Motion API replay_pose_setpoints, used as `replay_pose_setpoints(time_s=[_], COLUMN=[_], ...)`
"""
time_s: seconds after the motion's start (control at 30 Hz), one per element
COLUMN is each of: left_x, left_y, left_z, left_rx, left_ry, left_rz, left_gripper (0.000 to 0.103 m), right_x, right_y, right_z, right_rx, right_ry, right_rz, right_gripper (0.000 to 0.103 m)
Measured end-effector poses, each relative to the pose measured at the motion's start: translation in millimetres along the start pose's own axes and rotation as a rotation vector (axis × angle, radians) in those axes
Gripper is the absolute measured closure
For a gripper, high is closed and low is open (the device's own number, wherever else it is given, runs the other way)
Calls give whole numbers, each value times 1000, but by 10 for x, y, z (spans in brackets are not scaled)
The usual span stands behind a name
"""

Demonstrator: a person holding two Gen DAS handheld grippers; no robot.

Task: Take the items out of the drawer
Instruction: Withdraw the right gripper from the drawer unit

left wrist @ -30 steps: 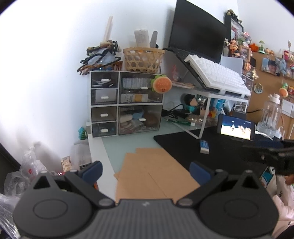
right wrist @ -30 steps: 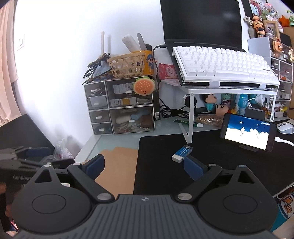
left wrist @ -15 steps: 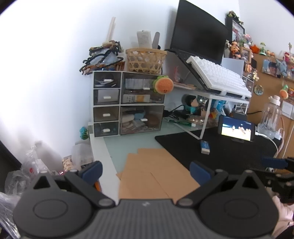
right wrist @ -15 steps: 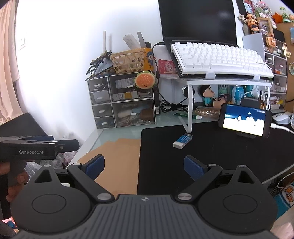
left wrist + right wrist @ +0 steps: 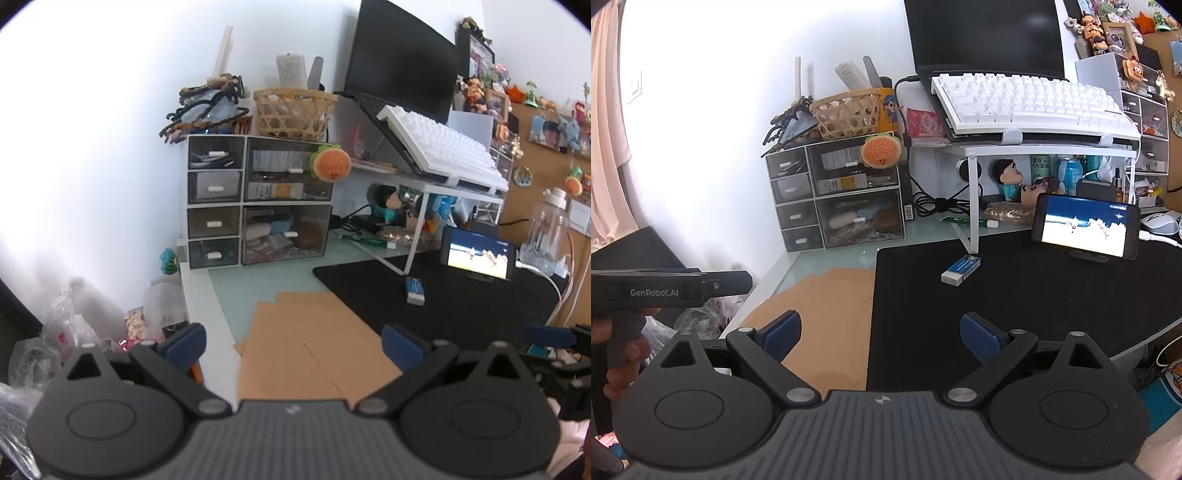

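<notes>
I have both grippers held back from the desk, well apart from the drawer unit (image 5: 255, 201) that stands against the wall at the far left of the desktop; the left gripper (image 5: 291, 341) is spread wide with nothing between its pads, and the right gripper (image 5: 881, 334) is spread and empty too. Every drawer I can see looks closed, so my guess is that the task is at its very start. The small white handles (image 5: 213, 223) are my first worry: they look shallow, and a pad closing slightly off one could slip without pulling the drawer. The unit is light plastic by the look of it, so a hard tug may drag the whole stack forward, and the wicker basket (image 5: 293, 112) and tangle of hair clips (image 5: 207, 107) on top could spill. The burger plush (image 5: 331, 162) hangs over one upper drawer front and may snag a finger. Loose brown paper sheets (image 5: 314, 350) lie under my approach path and could shift if I brush them.
</notes>
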State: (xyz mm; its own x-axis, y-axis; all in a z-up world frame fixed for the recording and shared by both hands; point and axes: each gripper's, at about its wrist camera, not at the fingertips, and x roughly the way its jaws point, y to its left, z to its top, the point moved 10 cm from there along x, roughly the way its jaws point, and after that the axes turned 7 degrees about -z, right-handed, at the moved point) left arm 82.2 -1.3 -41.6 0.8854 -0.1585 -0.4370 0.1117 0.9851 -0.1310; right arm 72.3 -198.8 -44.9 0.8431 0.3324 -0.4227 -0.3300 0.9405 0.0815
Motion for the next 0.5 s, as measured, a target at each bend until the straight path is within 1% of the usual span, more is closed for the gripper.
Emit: replay_pose_setpoints(time_s=[0.5], left_x=[22], left_y=[21], left_z=[-18], left_rx=[9], left_ry=[2], left_rz=[3], left_gripper=[0], right_x=[45], right_y=[41], right_z=[7], right_rx=[-13], right_ry=[2], right_rz=[1], right_gripper=[7])
